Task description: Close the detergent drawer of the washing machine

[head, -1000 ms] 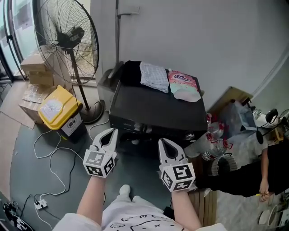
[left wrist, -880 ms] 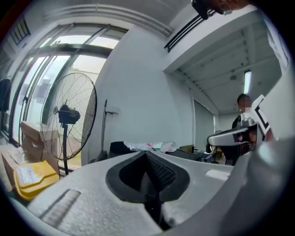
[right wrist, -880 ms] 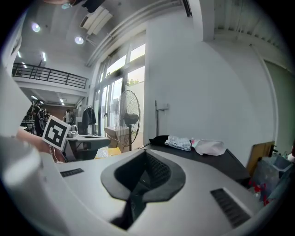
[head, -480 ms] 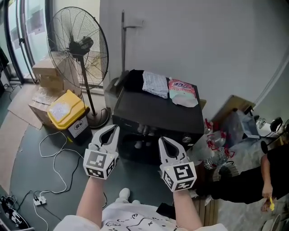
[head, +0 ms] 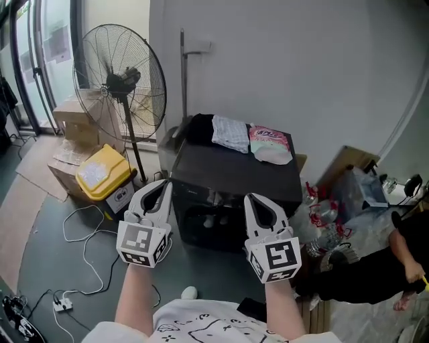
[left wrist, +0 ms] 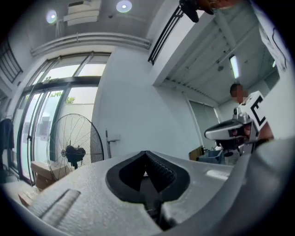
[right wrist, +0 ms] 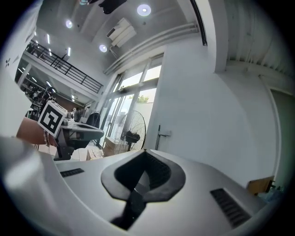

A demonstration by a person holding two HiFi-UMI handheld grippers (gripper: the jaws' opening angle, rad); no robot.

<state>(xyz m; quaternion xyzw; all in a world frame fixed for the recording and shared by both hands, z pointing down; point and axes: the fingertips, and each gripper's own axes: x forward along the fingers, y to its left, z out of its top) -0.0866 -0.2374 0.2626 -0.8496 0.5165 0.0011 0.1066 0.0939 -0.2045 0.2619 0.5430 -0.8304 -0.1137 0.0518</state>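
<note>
A large, workshop-like hall is shown rather than a furnished home. Just ahead of the left gripper (head: pixel 163 185) and the right gripper (head: pixel 253 199), a black washing machine (head: pixel 234 177) is set against a bare white wall on a grey floor. To the left of the left gripper, a tall pedestal fan (head: pixel 119 84), cardboard boxes (head: pixel 79 120), a yellow bin (head: pixel 100 174) and loose cables (head: pixel 80 228) are seen beside glazed doors (left wrist: pixel 41 115). To the right of the right gripper, plastic bottles (head: pixel 322 221) are heaped. High above, recessed ceiling lights (right wrist: pixel 144 9) and a railed gallery (right wrist: pixel 64 69) are seen.
</note>
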